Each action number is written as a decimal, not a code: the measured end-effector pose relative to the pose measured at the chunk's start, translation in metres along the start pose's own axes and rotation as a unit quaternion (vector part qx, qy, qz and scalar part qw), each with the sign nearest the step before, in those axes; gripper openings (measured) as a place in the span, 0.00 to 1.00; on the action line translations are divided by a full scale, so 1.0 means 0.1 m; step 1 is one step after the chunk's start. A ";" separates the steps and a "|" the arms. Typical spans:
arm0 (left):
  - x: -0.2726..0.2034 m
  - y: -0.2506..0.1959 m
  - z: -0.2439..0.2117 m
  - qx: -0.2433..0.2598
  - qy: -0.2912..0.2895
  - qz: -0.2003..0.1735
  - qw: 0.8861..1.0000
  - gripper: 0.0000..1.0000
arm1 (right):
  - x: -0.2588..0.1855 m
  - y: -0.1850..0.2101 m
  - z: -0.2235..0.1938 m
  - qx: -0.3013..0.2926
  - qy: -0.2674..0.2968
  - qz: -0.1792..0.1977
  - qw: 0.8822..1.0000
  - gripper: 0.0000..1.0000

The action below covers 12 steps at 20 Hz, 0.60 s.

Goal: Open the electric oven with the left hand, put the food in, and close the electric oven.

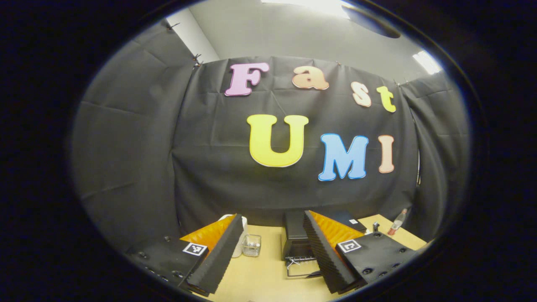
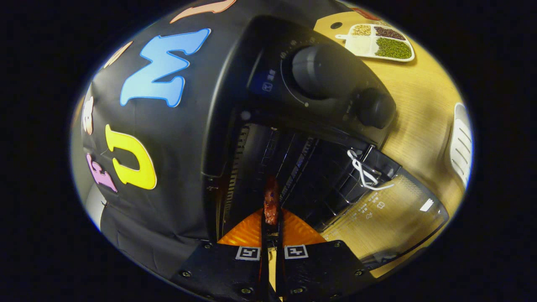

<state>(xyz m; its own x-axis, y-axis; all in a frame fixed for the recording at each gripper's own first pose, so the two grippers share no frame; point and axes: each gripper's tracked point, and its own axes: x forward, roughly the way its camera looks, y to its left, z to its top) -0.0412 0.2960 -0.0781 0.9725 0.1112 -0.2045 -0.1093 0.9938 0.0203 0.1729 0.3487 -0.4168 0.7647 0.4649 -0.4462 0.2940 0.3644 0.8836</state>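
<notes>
In the right gripper view the black electric oven [image 2: 293,96], seen tilted, has two knobs and its glass door [image 2: 390,214] hangs open. My right gripper [image 2: 272,222] is shut on a reddish-brown piece of food [image 2: 271,197], held at the mouth of the dark cavity [image 2: 302,167] in front of the wire rack. A white cord [image 2: 365,172] is tied at the door's edge. In the left gripper view my left gripper [image 1: 273,216] is open and holds nothing, raised well back from the oven [image 1: 295,237], whose open door [image 1: 302,268] lies flat toward me.
On the wooden table [image 1: 260,272], a small glass cup [image 1: 251,245] and a white container [image 1: 242,235] stand left of the oven, and a bottle [image 1: 396,224] at the far right. A divided tray of beans [image 2: 379,42] and a white object [image 2: 461,142] lie beside the oven.
</notes>
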 end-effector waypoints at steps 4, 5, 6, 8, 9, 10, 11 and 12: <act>0.07 0.08 -0.08 0.001 0.009 0.001 1.000 0.97 | 0.20 -0.03 0.11 0.040 -0.037 -0.018 0.998 0.11; 0.09 0.10 -0.09 0.001 0.010 0.001 1.000 0.97 | 0.24 -0.08 0.13 0.047 -0.042 -0.031 0.998 0.11; 0.11 0.11 -0.09 0.000 0.010 0.001 1.000 1.00 | 0.28 -0.14 0.13 0.055 -0.041 -0.052 0.996 0.15; 0.15 0.12 -0.09 -0.005 0.009 -0.002 1.000 1.00 | 0.34 -0.17 0.12 0.056 -0.041 -0.068 0.995 0.22; 0.17 0.13 -0.09 -0.008 0.008 -0.004 1.000 1.00 | 0.33 -0.16 0.14 0.048 -0.039 -0.079 0.995 0.25; 0.20 0.12 -0.09 -0.010 0.008 -0.006 1.000 1.00 | 0.27 -0.15 0.13 0.031 -0.037 -0.085 0.995 0.27; 0.22 0.10 -0.11 -0.011 0.008 -0.009 1.000 1.00 | 0.21 -0.16 0.16 0.014 -0.037 -0.093 0.995 0.41; 0.25 0.09 -0.09 -0.012 0.007 -0.011 1.000 0.97 | 0.21 -0.21 0.14 0.005 -0.034 -0.101 0.994 0.31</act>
<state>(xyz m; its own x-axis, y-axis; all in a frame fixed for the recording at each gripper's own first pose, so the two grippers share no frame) -0.0200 0.3081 -0.0922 0.9719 0.0885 -0.2180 -0.0925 0.9957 -0.0078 0.1909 0.3401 -0.4426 0.7269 0.3271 -0.6038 0.4507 0.4362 0.7789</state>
